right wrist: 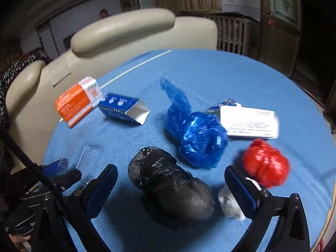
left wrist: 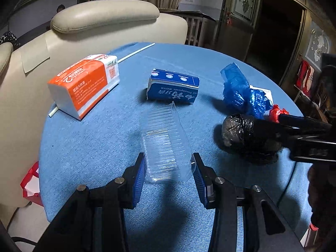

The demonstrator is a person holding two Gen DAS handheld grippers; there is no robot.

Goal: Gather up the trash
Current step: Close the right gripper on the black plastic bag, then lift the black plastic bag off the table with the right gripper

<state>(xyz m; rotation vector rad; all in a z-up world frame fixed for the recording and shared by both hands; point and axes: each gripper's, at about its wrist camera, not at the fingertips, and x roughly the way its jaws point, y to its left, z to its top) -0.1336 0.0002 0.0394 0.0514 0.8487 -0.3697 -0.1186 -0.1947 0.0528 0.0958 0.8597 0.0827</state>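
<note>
1. Gripped at its near end between the pads of the left gripper (left wrist: 169,168): a clear ribbed plastic tray (left wrist: 166,140), jaws narrowed onto it, far end propped up off the blue counter (left wrist: 94,151); probably held that way to lift it clear as one piece of trash.
2. Spread wide around a black plastic bag (right wrist: 170,184), the right gripper (right wrist: 171,187), pads on either side and touching neither; seemingly lined up for a grasp not yet made. Blurred in the right wrist view.
3. Lay just beside the right pad: a small grey-white crumpled scrap (right wrist: 230,205), and beyond it a red crumpled bag (right wrist: 265,166).
4. Rested further on: a blue crumpled bag (right wrist: 195,132), touching a white leaflet or box (right wrist: 250,121).
5. Sat mid-counter: an opened blue toothpaste carton (left wrist: 173,87).
6. Stood farthest: an orange tissue pack (left wrist: 86,84) over a thin white stick (left wrist: 136,51), near a beige armchair (left wrist: 105,19).
</note>
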